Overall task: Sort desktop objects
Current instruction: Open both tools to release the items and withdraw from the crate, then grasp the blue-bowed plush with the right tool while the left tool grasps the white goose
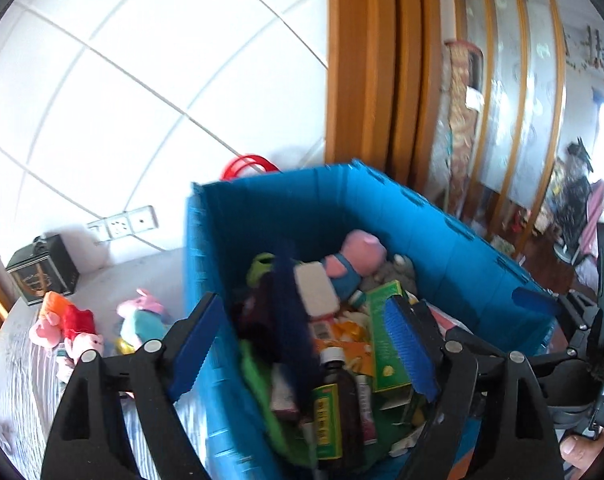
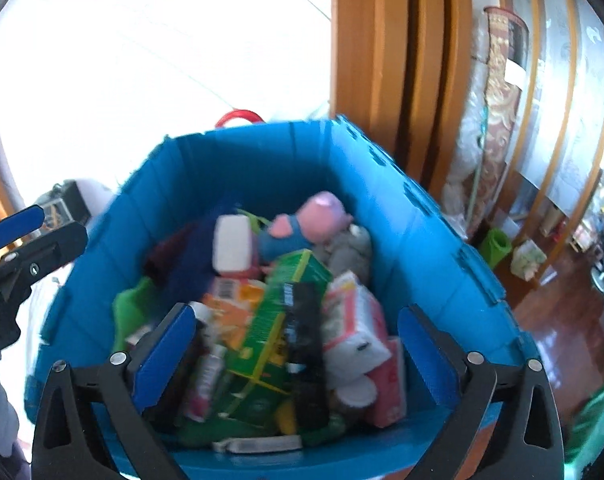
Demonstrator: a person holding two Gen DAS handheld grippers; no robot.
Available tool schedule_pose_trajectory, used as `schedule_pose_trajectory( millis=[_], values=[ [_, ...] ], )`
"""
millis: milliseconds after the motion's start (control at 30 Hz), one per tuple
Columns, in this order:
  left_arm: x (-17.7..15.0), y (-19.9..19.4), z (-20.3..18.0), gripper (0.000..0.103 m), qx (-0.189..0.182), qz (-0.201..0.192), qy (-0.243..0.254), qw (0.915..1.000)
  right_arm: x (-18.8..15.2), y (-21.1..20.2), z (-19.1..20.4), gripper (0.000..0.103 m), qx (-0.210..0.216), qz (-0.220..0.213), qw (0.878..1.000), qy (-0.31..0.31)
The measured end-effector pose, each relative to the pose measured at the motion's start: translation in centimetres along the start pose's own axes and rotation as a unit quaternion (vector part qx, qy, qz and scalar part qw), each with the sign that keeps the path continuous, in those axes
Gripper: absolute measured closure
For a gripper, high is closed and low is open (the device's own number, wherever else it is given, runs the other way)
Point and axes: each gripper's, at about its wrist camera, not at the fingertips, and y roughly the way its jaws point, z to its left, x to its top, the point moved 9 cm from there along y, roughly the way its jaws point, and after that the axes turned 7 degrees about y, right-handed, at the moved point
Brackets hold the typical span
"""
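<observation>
**Both grippers wide over the full bin**

Your left gripper (image 1: 302, 344) hangs with its ribbed blue pads spread wide, nothing between them; one pad sits outside the bin's near-left wall, the other over the contents. Your right gripper (image 2: 294, 356) is likewise spread wide and empty, above the pile.

Below both: the blue bin (image 1: 401, 208), rigid ribbed plastic, rectangular, heaped.

- Brown bottle (image 1: 335, 404): glossy, dark cap, neck pointing away from you, lying along the pile.
- Green box (image 2: 278, 320): cardboard, long axis running near to far, tilted.
- Black slab (image 2: 303, 344) lies along it, same axis.
- Pig plush (image 2: 305, 220): soft pink head, blue body, at the far end.

Left of the bin, on the pale table (image 1: 22, 380), two more plush toys (image 1: 72, 330), then a dark box (image 1: 42, 276) by the tiled wall.
</observation>
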Motion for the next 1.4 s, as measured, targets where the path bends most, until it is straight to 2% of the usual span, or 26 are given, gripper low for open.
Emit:
schedule_pose_trajectory(
  millis=[100,200,267,367,500,667,800,1000,1167,1300,1400],
  values=[
    [-0.6,-2.1,3.1,0.02,0.011,-0.035,-0.023,0.9991,-0.2,-0.6,2.5,0.0,0.025,-0.012,1.0,-0.002],
    [-1.8,-4.2,6.7,0.02,0.051,-0.066,-0.039,0.9957,-0.4,-1.1,5.1,0.0,0.039,-0.023,0.999,-0.011],
    [-2.8,-5.1,9.1,0.02,0.073,-0.073,-0.043,0.9936,-0.3,-1.4,7.5,0.0,0.06,-0.032,0.998,-0.019],
    [-4.5,-5.9,12.5,0.02,0.087,-0.068,-0.061,0.992,-0.2,-2.1,10.8,0.0,0.087,-0.049,0.995,-0.028],
    [-7.5,-5.9,18.4,0.02,0.085,-0.046,-0.105,0.9897,0.2,-3.2,16.4,0.0,0.126,-0.075,0.988,-0.042],
    [-11.3,-6.4,26.4,0.02,0.117,-0.033,-0.132,0.9838,-0.4,-3.0,23.2,0.0,0.147,-0.079,0.984,-0.064],
    [-15.3,-6.0,33.2,0.02,0.129,0.0,-0.141,0.9815,-1.8,-1.1,28.7,0.0,0.149,-0.056,0.985,-0.069],
    [-20.8,-3.9,41.0,0.02,0.138,0.058,-0.121,0.9813,-4.6,3.0,34.8,0.0,0.132,-0.013,0.989,-0.06],
    [-25.3,-1.2,44.6,0.02,0.132,0.112,-0.112,0.9784,-7.8,7.8,36.9,0.0,0.108,0.039,0.992,-0.042],
    [-28.6,1.0,45.9,0.02,0.127,0.149,-0.123,0.973,-10.9,12.0,37.7,0.0,0.087,0.092,0.991,-0.042],
    [-30.5,2.6,46.5,0.02,0.13,0.173,-0.135,0.9668,-12.6,14.8,38.0,0.0,0.087,0.127,0.987,-0.046]
  ],
)
